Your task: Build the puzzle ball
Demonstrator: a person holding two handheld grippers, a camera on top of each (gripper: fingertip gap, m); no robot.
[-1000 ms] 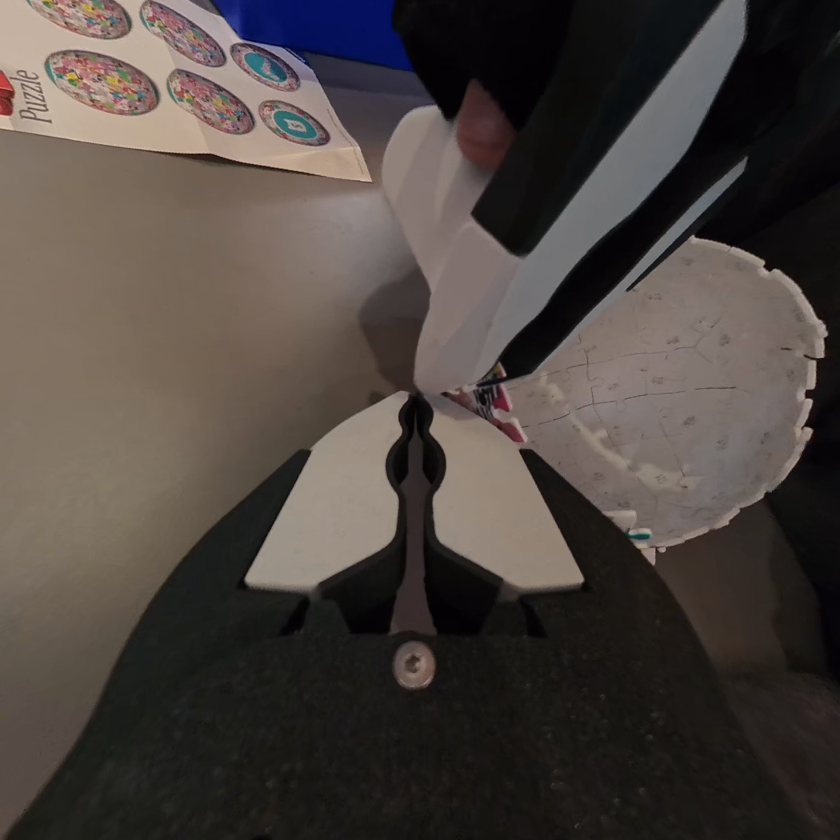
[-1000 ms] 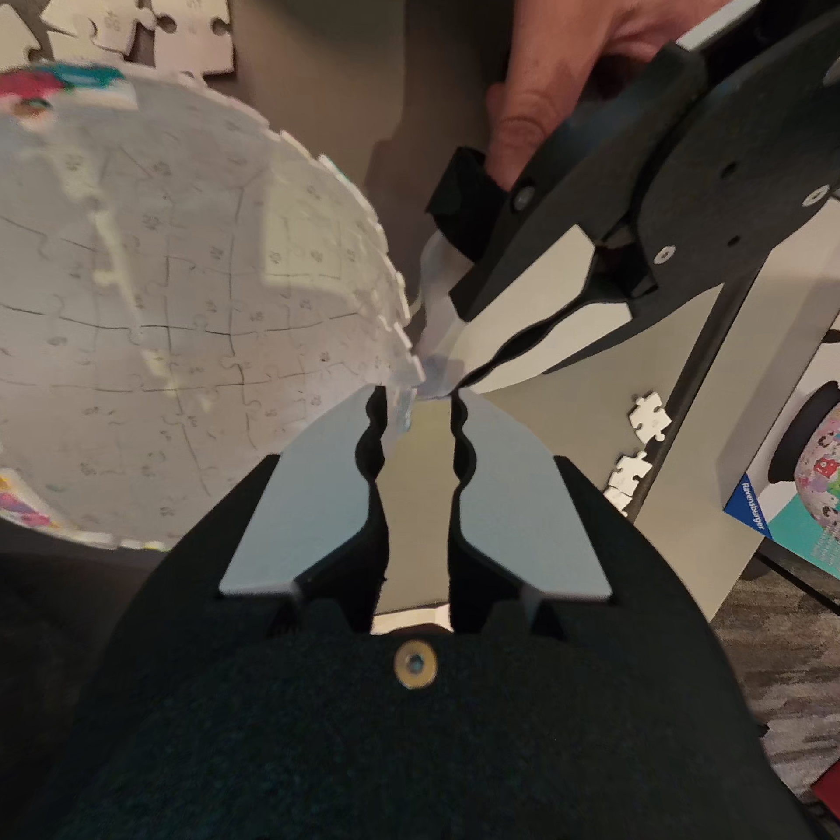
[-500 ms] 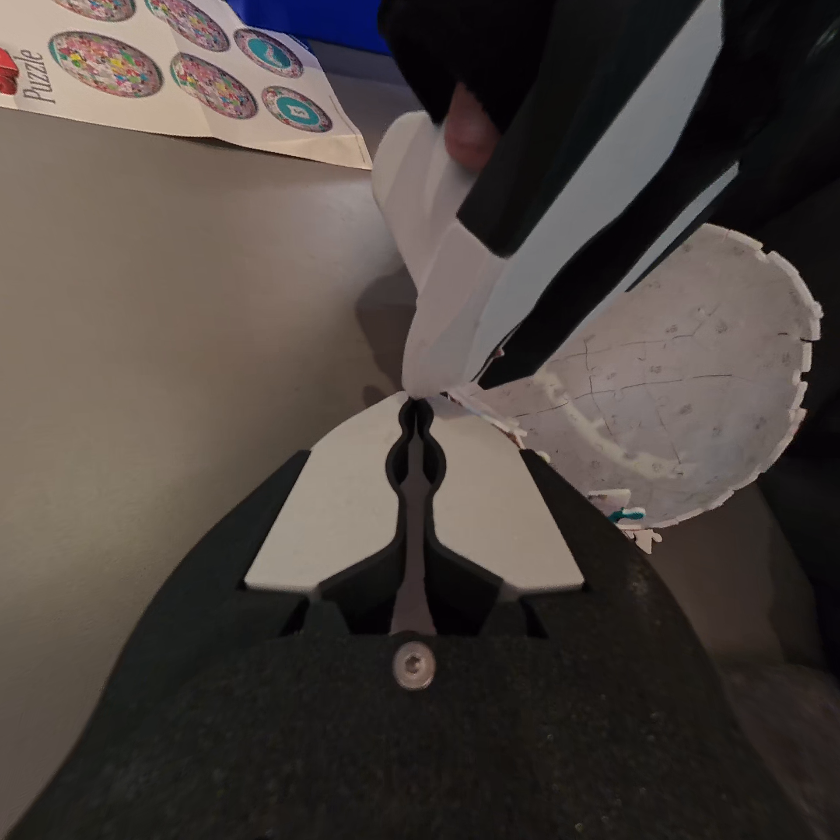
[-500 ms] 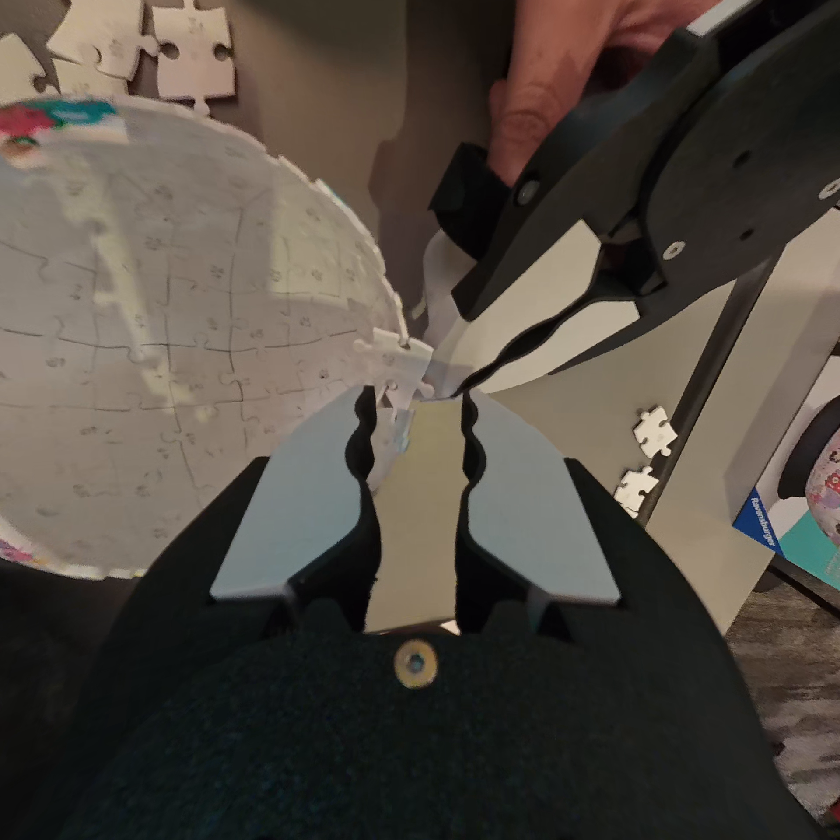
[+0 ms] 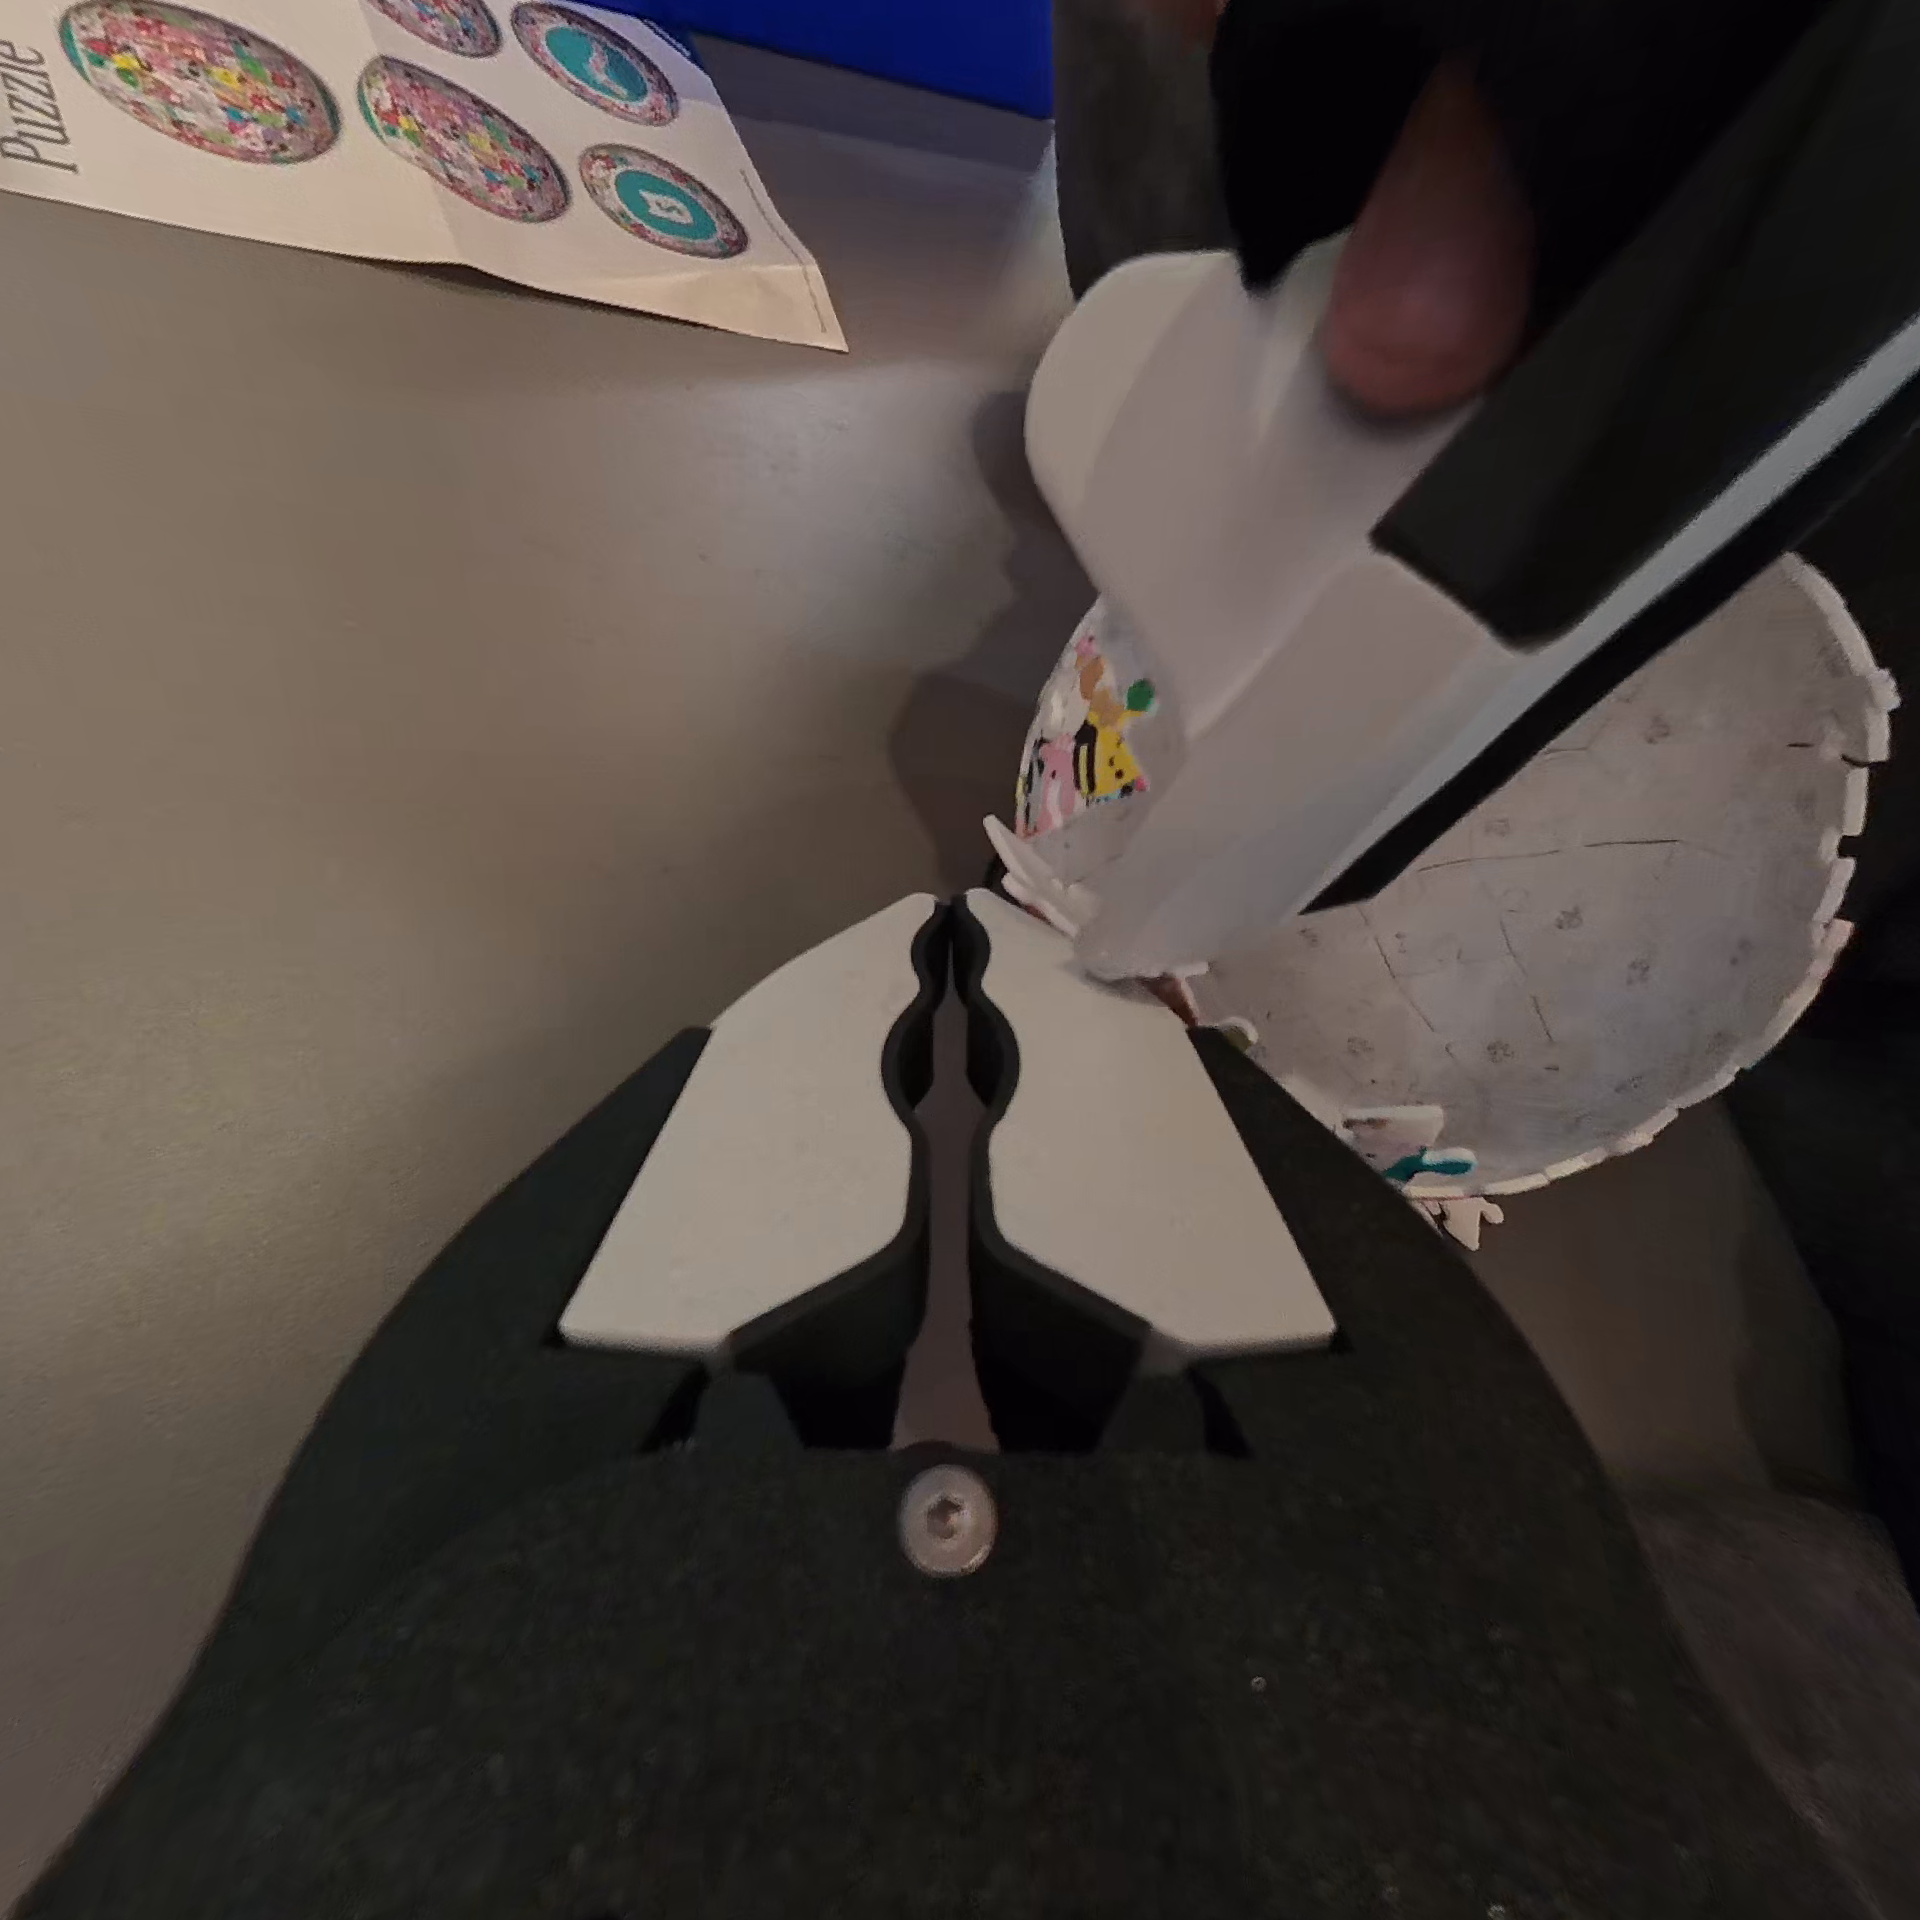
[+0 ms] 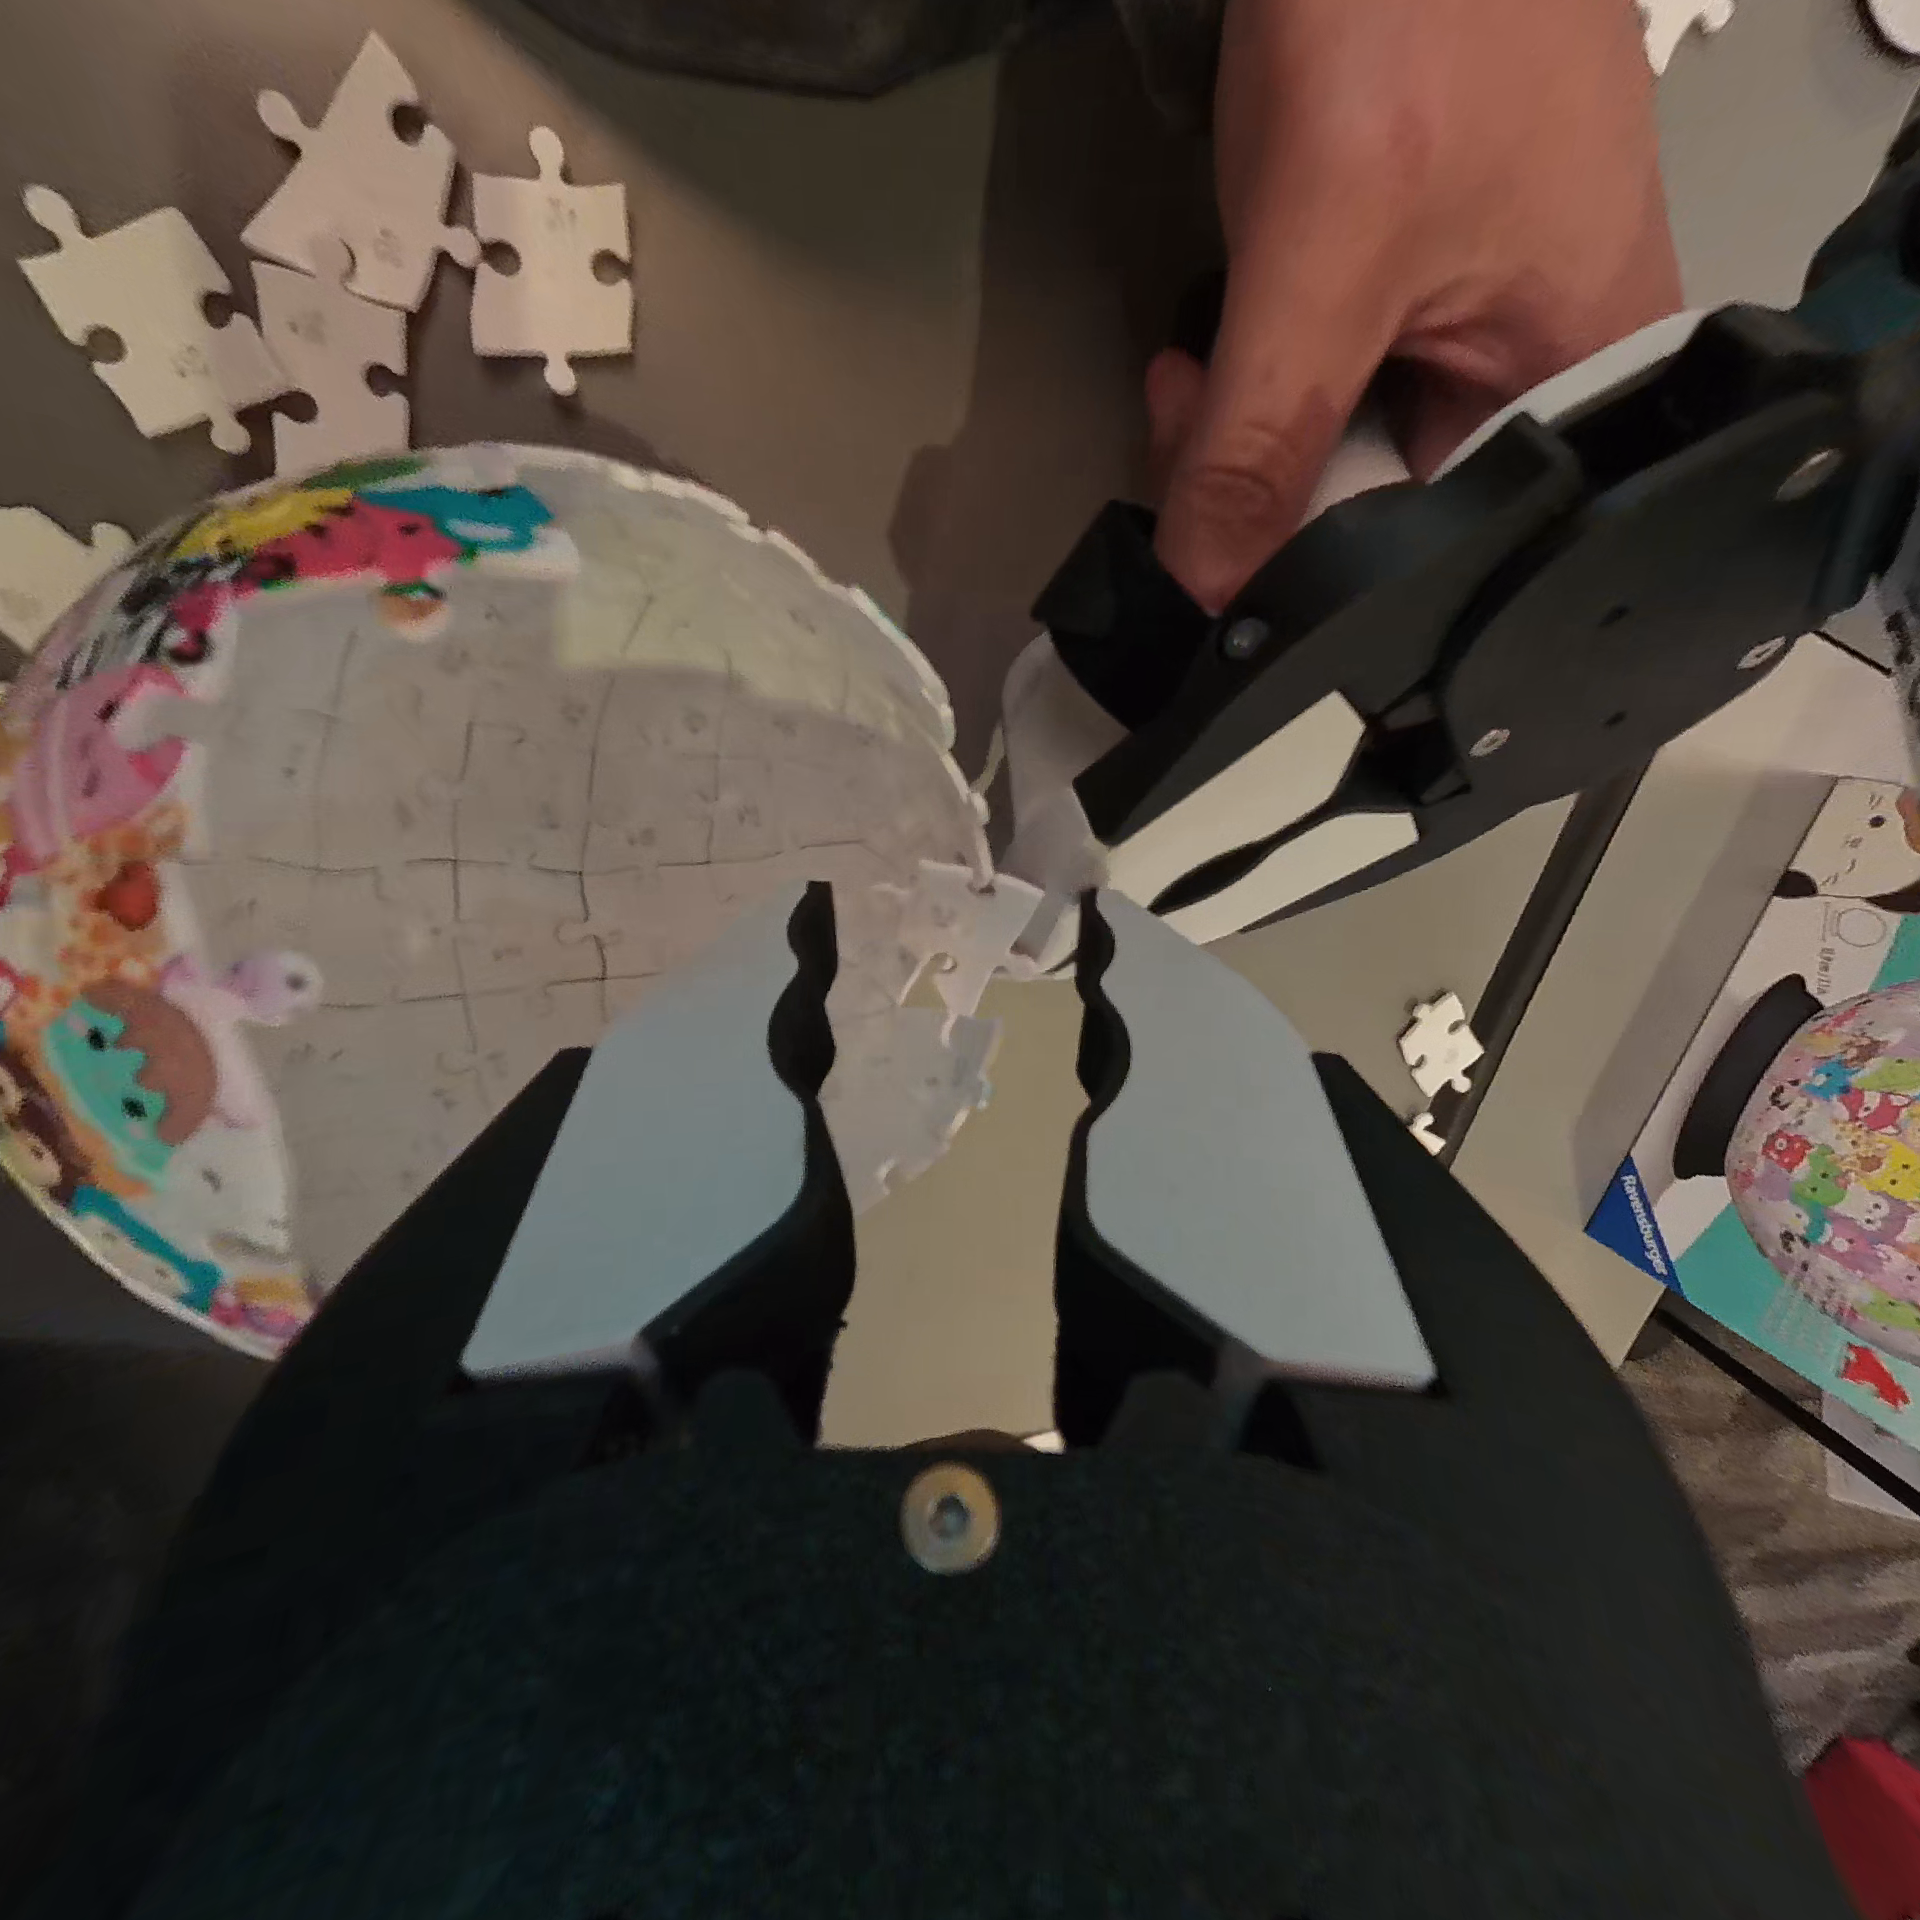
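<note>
The half-built puzzle ball is a white shell with a colourful printed outside, and it also shows in the left wrist view. One white piece sticks out at its rim. My right gripper is open, with that rim piece between its fingers and untouched. My left gripper is shut, and nothing shows between its tips. In the right wrist view, the left gripper has its tips against the corner of the rim piece. The right gripper's tip rests beside the left gripper's right finger.
Several loose white pieces lie on the grey table beyond the ball, and one more piece lies near the table edge. The puzzle box stands low on the right. An instruction sheet lies far left. A hand holds the left gripper.
My right gripper has opened wider and let go of the ball's rim. The ball has turned, so more of its coloured outside shows. The left gripper stays shut.
</note>
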